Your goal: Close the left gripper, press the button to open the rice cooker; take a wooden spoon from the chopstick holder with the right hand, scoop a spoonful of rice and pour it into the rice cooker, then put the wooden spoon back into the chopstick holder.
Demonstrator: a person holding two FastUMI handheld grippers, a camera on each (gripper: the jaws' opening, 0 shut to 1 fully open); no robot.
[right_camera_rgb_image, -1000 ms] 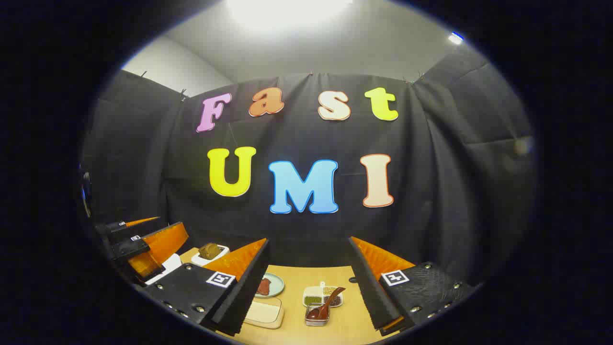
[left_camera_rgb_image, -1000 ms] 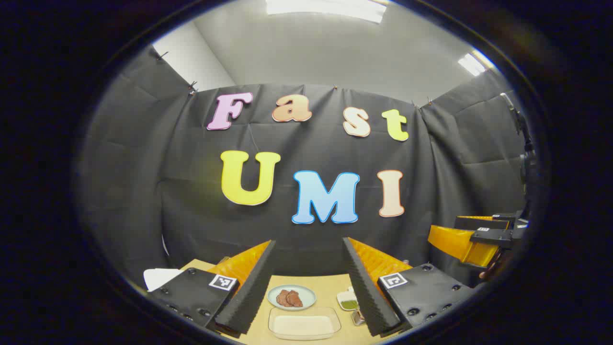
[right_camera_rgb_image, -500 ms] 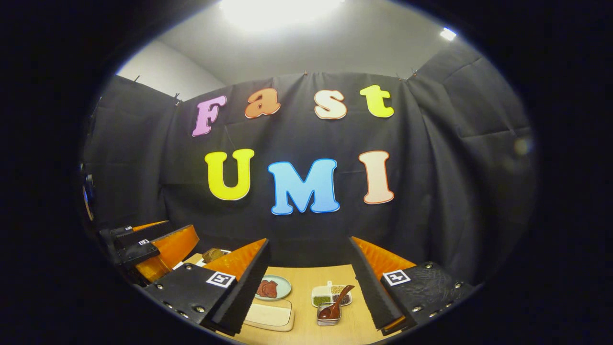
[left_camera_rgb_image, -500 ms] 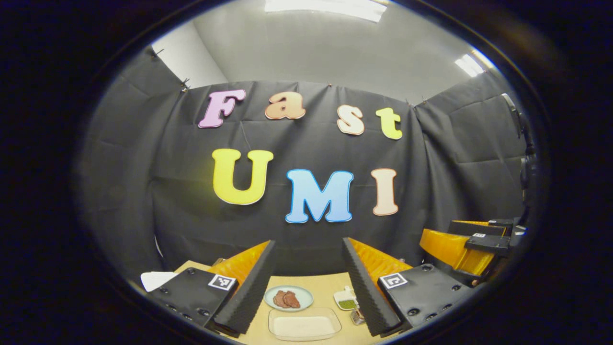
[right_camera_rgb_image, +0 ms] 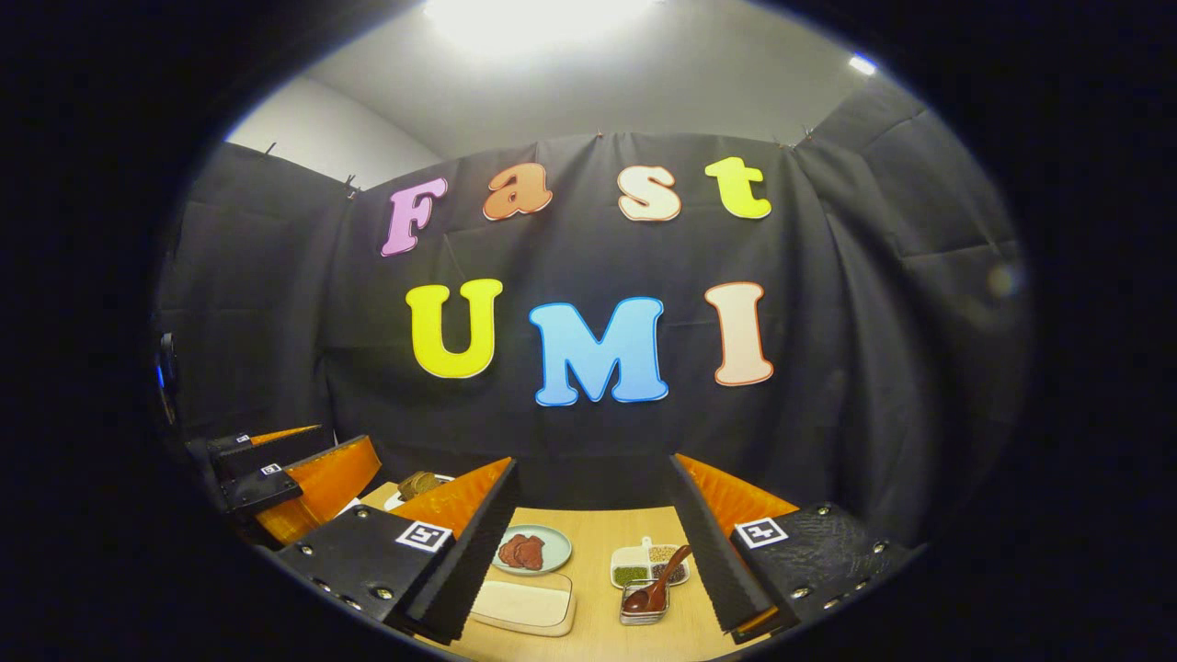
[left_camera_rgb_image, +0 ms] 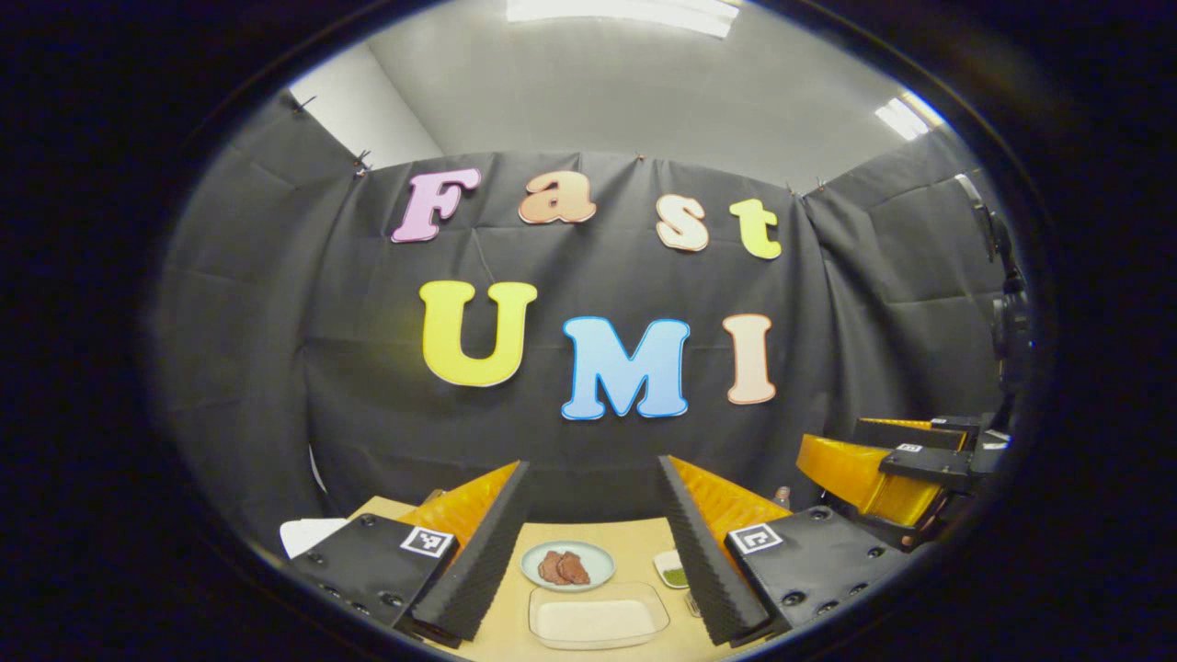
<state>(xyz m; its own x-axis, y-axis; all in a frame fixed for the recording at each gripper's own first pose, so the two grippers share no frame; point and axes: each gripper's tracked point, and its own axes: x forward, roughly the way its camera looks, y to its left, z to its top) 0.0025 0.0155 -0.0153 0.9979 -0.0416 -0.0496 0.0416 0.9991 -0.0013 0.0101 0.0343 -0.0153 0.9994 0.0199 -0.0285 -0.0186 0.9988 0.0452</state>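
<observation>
Both grippers hang above the table (right_camera_rgb_image: 598, 529), jaws spread wide and empty: left gripper (left_camera_rgb_image: 588, 542), right gripper (right_camera_rgb_image: 593, 542). The wooden spoon (right_camera_rgb_image: 655, 588) leans in a clear chopstick holder (right_camera_rgb_image: 644, 607) at five o'clock of the meat plate (right_camera_rgb_image: 531, 550); a seed dish (right_camera_rgb_image: 644, 563) sits behind.

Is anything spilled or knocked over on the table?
Nothing stands out. The plate of meat, the clear dish of rice and the divided tray of grains sit flat, and the wooden spoon rests in its small holder. No spill shows.
</observation>
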